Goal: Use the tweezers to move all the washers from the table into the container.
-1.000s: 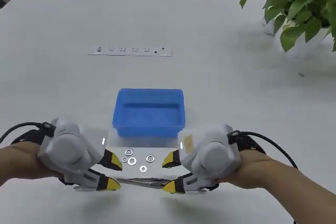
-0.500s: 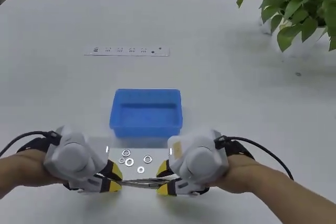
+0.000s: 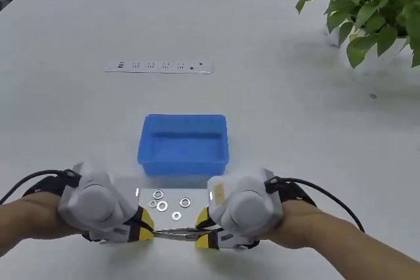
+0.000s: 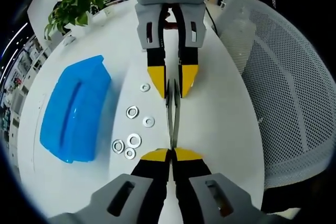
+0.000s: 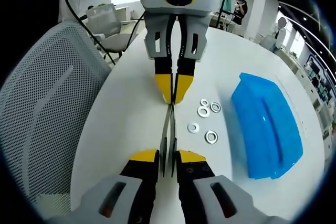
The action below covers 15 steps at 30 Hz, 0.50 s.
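Thin metal tweezers [image 3: 174, 231] lie on the white table, spanning the gap between my two grippers. My left gripper [image 3: 144, 226] is shut on one end; its yellow tips [image 4: 171, 154] pinch the tweezers [image 4: 172, 119]. My right gripper [image 3: 205, 229] grips the wider end, its jaws [image 5: 168, 158] pressed against both arms of the tweezers [image 5: 168, 129]. Several steel washers [image 3: 162, 206] lie loose just beyond the tweezers, also seen as washers [image 4: 132, 112] and washers [image 5: 211, 137]. The blue container [image 3: 184, 119] stands behind them, with nothing in it.
A white power strip [image 3: 159, 66] lies farther back on the table. A potted plant [image 3: 374, 4] stands at the back right. A mesh chair [image 4: 283, 77] is close behind the table's near edge, where both hands work.
Both grippers, open and apart a second ago, have moved inward toward each other and down, and their jaws have shut on the two ends of the tweezers.
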Tool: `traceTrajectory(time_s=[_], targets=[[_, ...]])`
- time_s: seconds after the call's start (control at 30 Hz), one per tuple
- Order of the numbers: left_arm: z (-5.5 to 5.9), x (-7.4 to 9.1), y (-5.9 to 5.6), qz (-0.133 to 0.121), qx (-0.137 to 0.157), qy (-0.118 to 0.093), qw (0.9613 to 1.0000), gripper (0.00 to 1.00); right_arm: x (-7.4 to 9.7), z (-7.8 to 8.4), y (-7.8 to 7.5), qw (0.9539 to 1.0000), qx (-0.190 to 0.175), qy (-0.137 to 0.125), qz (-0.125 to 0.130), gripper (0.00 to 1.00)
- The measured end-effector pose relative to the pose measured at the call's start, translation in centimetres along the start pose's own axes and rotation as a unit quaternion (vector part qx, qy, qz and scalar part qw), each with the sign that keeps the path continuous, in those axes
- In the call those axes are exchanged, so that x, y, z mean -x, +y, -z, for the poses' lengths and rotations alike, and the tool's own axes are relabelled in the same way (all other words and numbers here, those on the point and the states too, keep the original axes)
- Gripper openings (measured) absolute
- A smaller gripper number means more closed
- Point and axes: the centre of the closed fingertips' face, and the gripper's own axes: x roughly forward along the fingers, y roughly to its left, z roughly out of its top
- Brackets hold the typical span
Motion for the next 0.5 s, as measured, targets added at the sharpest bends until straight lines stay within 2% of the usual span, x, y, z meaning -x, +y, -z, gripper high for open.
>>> traceTrajectory(time_s=[0.1,0.33,0.5], targets=[[0.0,0.1,0.3,-0.015,-0.003,0.005,0.9999,0.06,0.0,0.0,-0.1,1.0000,-0.005,-0.001,0.003,0.15],[-0.3,0.6,0.2,-0.023,0.000,0.002,0.9997,0.05,0.1,0.1,-0.2,0.9998,-0.014,-0.007,0.011,0.15],[-0.8,1.1,-0.1,-0.020,-0.002,0.000,0.9998,0.05,0.1,0.1,-0.2,0.9998,-0.013,-0.008,0.010,0.15]])
